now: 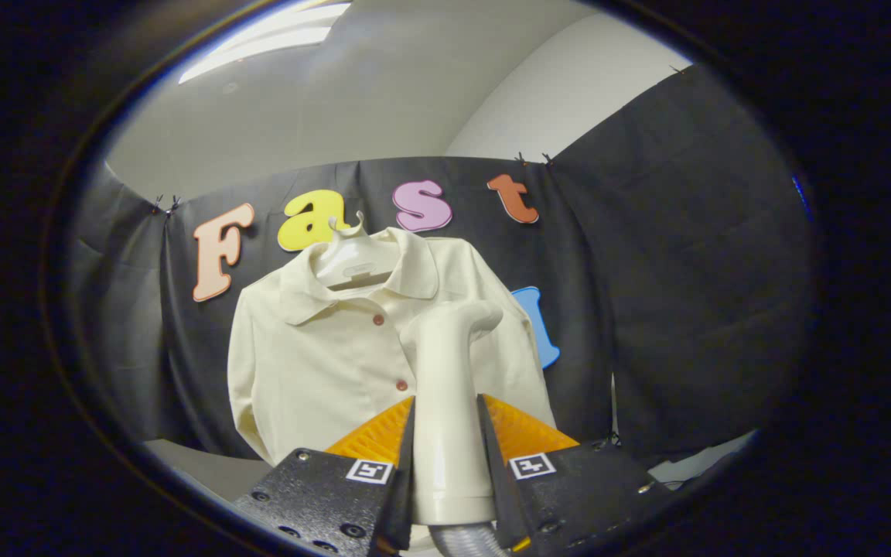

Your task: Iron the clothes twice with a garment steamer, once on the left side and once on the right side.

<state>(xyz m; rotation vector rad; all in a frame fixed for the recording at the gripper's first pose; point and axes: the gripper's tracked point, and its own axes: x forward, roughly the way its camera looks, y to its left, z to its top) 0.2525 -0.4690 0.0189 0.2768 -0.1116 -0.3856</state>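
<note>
A cream button-up shirt (314, 348) hangs on a white hanger (353, 259) against the black cloth wall, beyond the fingers. My gripper (447, 422) is shut on the white handle of the garment steamer (445, 387), which stands upright between the two fingers. The steamer's head (467, 316) points right of the shirt's button line, over the shirt's right half. I cannot tell whether the head touches the fabric. A grey hose (465, 541) leaves the handle's bottom.
The black cloth wall (685, 271) wraps around behind and to the right of the shirt. A pale table surface (206, 468) lies below the shirt's hem. White ceiling with a light strip sits above.
</note>
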